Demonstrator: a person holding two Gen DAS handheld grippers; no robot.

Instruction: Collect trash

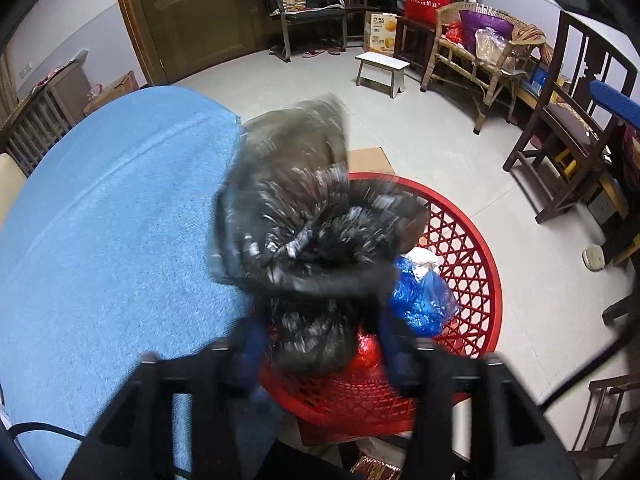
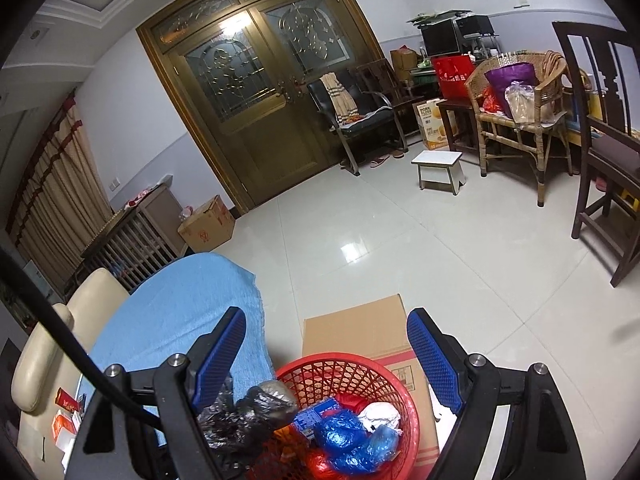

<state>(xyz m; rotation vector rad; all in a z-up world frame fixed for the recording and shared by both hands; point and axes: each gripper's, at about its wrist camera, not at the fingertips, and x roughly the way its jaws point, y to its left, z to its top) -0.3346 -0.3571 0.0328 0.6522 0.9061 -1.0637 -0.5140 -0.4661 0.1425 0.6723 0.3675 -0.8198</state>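
Observation:
A crumpled black plastic bag (image 1: 304, 232), blurred, hangs over the near left rim of a red lattice basket (image 1: 472, 264). Its lower lump sits between the blue fingers (image 1: 252, 340) of my left gripper (image 1: 320, 340), which stand apart from it, so the gripper is open. In the right wrist view the same black bag (image 2: 248, 412) lies across the red basket's (image 2: 348, 364) left edge. Inside the basket are a blue bag (image 2: 344, 436), white crumpled paper (image 2: 380, 412) and red wrapping. My right gripper (image 2: 326, 360) is open above the basket with nothing between its fingers.
A table under a blue cloth (image 1: 112, 220) sits to the left of the basket. A cardboard box (image 2: 360, 328) stands right behind it. Across the tiled floor are a small white stool (image 2: 438, 168), a wicker chair (image 2: 516, 120) and dark wooden chairs (image 2: 600, 152).

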